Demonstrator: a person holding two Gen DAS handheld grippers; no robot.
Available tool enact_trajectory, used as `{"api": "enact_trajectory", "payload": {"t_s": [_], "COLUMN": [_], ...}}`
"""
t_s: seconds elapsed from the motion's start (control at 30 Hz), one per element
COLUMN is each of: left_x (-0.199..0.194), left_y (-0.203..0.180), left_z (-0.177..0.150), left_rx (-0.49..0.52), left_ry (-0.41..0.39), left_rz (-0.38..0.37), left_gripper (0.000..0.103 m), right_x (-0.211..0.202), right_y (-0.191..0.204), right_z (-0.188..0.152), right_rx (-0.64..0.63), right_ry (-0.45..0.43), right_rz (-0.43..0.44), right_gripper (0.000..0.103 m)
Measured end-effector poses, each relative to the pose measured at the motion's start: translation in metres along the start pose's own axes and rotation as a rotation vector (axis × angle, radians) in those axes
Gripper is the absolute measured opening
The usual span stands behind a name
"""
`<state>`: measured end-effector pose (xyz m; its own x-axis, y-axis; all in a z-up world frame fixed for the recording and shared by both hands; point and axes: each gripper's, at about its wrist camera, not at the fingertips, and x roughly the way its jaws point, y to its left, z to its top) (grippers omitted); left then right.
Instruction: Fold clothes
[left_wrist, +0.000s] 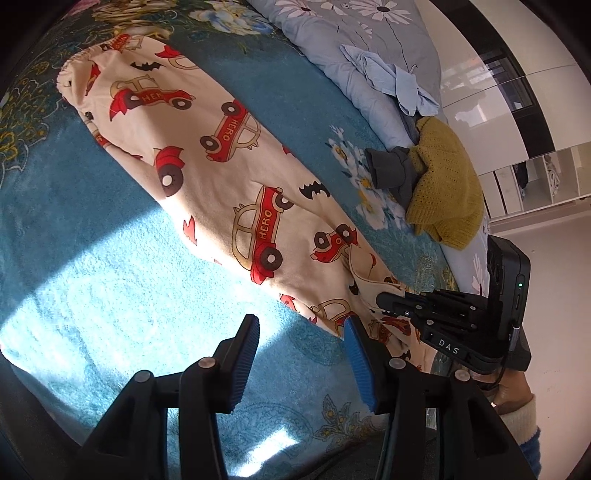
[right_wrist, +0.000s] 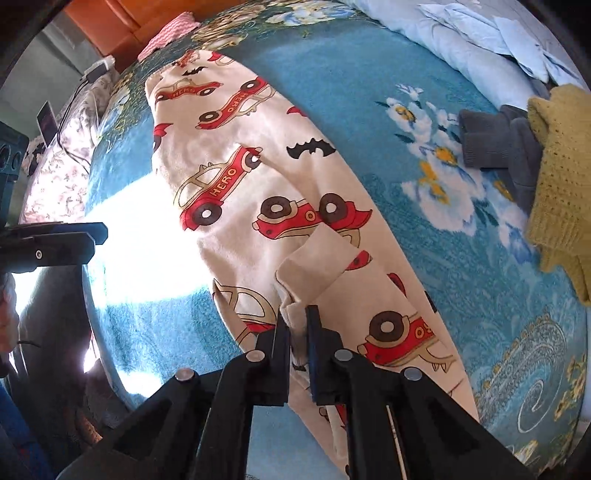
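Cream children's trousers with red "HERO" cars and black bats (left_wrist: 221, 166) lie lengthwise on the blue blanket (left_wrist: 92, 258). In the right wrist view the trousers (right_wrist: 258, 184) run away from me. My right gripper (right_wrist: 298, 321) is shut on the cuff end (right_wrist: 314, 258) of a trouser leg, which is lifted and folded back a little. The right gripper also shows in the left wrist view (left_wrist: 384, 301) at that same end. My left gripper (left_wrist: 301, 325) is open and empty above the blanket, just beside the near edge of the trousers.
A mustard knit sweater (left_wrist: 443, 184) and a grey garment (left_wrist: 391, 170) lie at the right. A light blue floral quilt (left_wrist: 351, 44) with a crumpled blue cloth (left_wrist: 395, 81) lies behind. A phone and cable (right_wrist: 48, 118) rest at the left bed edge.
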<state>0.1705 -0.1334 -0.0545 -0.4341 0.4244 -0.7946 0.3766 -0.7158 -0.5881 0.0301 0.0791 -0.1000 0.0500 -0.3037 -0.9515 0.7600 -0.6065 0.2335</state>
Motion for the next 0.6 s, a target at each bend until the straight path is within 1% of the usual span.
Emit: {"api": "enact_trajectory", "payload": {"t_s": [0.07,0.13,0.17,0.27,0.37,0.4,0.47,0.57,0.6], "left_x": [-0.003,-0.004,-0.005,-0.009,-0.011,-0.011,-0.01,-0.01,-0.01], "left_y": [-0.001,-0.005,-0.006,-0.01,-0.009,-0.009,-0.009,-0.01,-0.011], "left_z": [-0.001,-0.002,-0.002,-0.004,-0.004,-0.006,-0.008,-0.01,-0.011], "left_rx": [0.002,0.009,0.011,0.017,0.007,0.004,0.004,0.005,0.006], "left_ry": [-0.005,-0.007,-0.006,-0.012,-0.016,-0.015,-0.011,-0.009,-0.008], "left_rz": [-0.01,-0.023,-0.029,-0.046,-0.062,-0.065,-0.064,-0.06,-0.059], "left_gripper": [0.052,0.052,0.052,0.052,0.052,0.053,0.054,0.054,0.054], "right_x": [-0.019,-0.048,-0.069,-0.137,-0.161,-0.166,-0.141,-0.085,-0.074], "right_y": [-0.013,-0.031,-0.041,-0.073,-0.099,-0.108,-0.125,-0.143,-0.146], "right_z": [-0.008,-0.018,-0.025,-0.061,-0.124,-0.145,-0.184,-0.237,-0.249], "right_rx": [0.101,0.234,0.305,0.554,0.787,0.864,1.009,1.249,1.298], "right_ry": [-0.066,-0.178,-0.266,-0.595,-0.763,-0.807,-0.735,-0.615,-0.62], "right_rz": [0.044,0.1,0.14,0.247,0.229,0.22,0.172,0.218,0.254], "right_gripper": [0.007,0.006,0.006,0.006,0.006,0.006,0.006,0.006,0.006]}}
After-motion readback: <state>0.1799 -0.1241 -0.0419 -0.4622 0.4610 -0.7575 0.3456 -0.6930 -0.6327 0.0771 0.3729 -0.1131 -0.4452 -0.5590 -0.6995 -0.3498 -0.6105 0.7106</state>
